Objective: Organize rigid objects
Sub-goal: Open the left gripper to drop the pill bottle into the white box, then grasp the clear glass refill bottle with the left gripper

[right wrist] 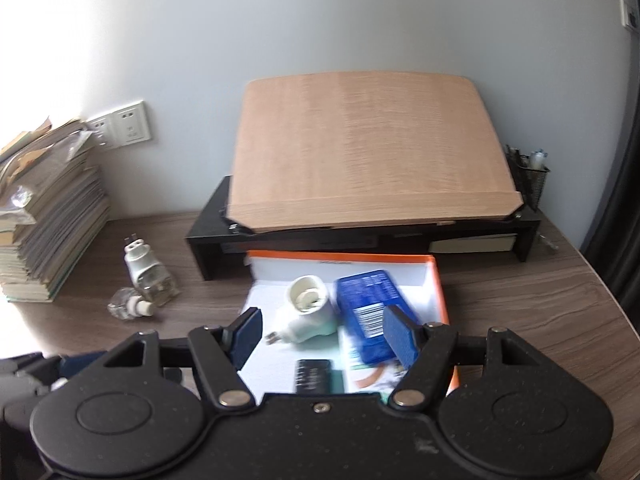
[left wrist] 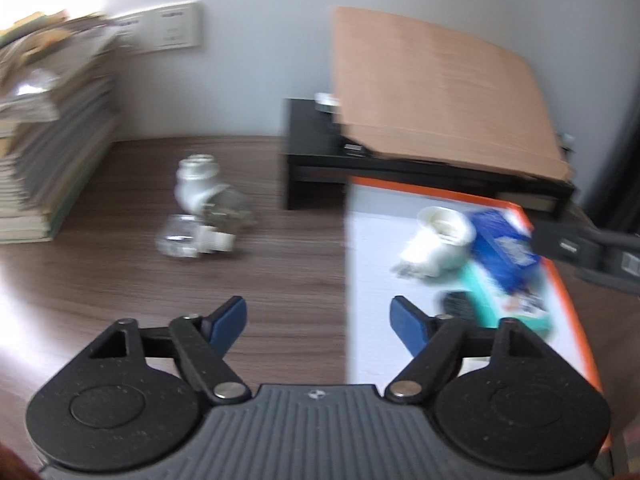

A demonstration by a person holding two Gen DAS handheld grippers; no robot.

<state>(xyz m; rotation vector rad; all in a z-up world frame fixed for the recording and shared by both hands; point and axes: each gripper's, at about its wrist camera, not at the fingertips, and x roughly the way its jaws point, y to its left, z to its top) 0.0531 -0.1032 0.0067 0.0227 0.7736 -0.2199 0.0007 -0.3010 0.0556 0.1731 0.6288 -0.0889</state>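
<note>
An orange-rimmed white box [right wrist: 340, 257] lies on the wooden desk, in front of a black riser. In it are a white plug-in device [right wrist: 308, 312], a blue packet [right wrist: 368, 304], a small black ribbed item [right wrist: 314, 376] and a teal carton [left wrist: 492, 300]. On the desk left of the box [left wrist: 440, 192] stands a second white plug-in device [left wrist: 200, 188] with a clear glass bottle [left wrist: 180, 240] lying in front of it. My left gripper [left wrist: 318, 316] is open and empty over the desk by the box's left edge. My right gripper [right wrist: 324, 332] is open above the box, holding nothing.
A tall stack of books [right wrist: 48, 220] stands at the left against the wall, under wall sockets [right wrist: 124, 124]. A tan board [right wrist: 368, 152] leans on the black riser [right wrist: 360, 236]. A mesh pen holder [right wrist: 530, 176] sits at the riser's right end.
</note>
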